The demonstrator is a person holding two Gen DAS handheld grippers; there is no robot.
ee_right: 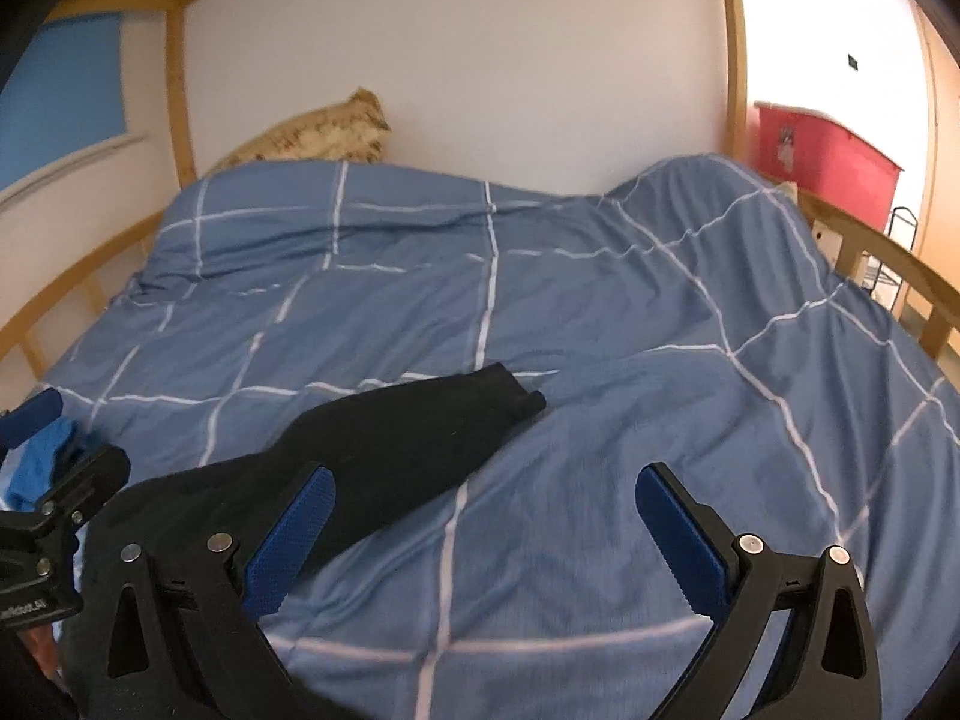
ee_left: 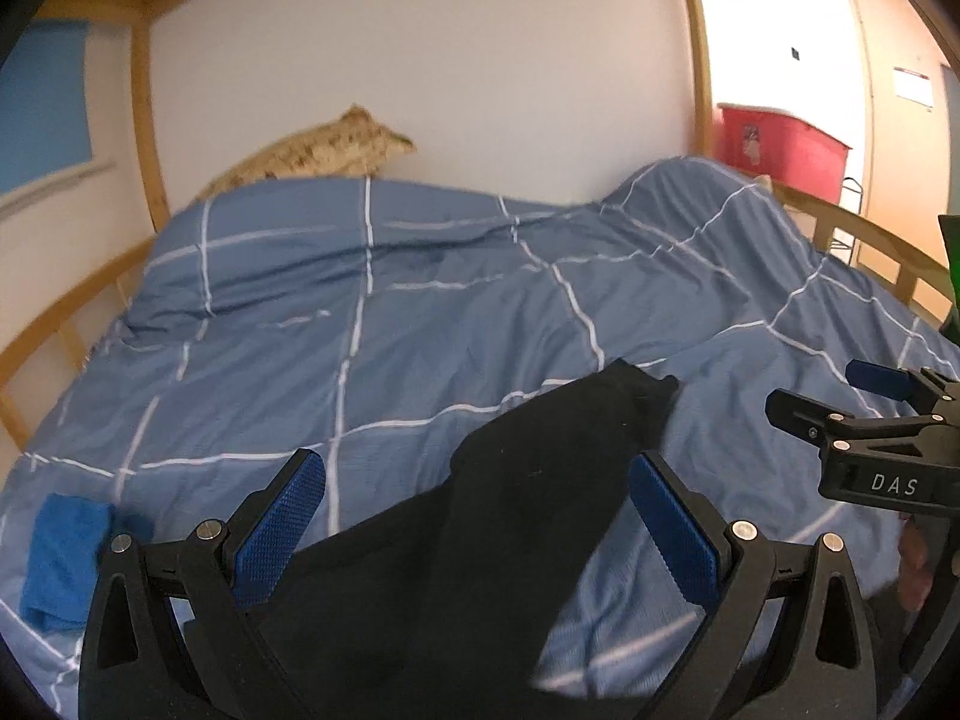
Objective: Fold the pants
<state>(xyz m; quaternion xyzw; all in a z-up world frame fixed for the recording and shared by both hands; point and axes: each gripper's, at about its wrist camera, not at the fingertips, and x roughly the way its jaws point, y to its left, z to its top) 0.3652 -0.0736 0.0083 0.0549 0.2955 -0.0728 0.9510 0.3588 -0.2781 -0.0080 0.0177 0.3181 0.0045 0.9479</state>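
Black pants lie on the blue checked duvet, with the legs stretched away toward the middle of the bed. They also show in the right wrist view. My left gripper is open and empty, held over the near part of the pants. My right gripper is open and empty, over the duvet just right of the pants. The right gripper also shows at the right edge of the left wrist view. The near end of the pants is hidden below both views.
A folded blue cloth lies on the duvet at the near left. A patterned pillow leans on the wall at the head. Wooden bed rails run along both sides. A red bin stands beyond the bed's right end.
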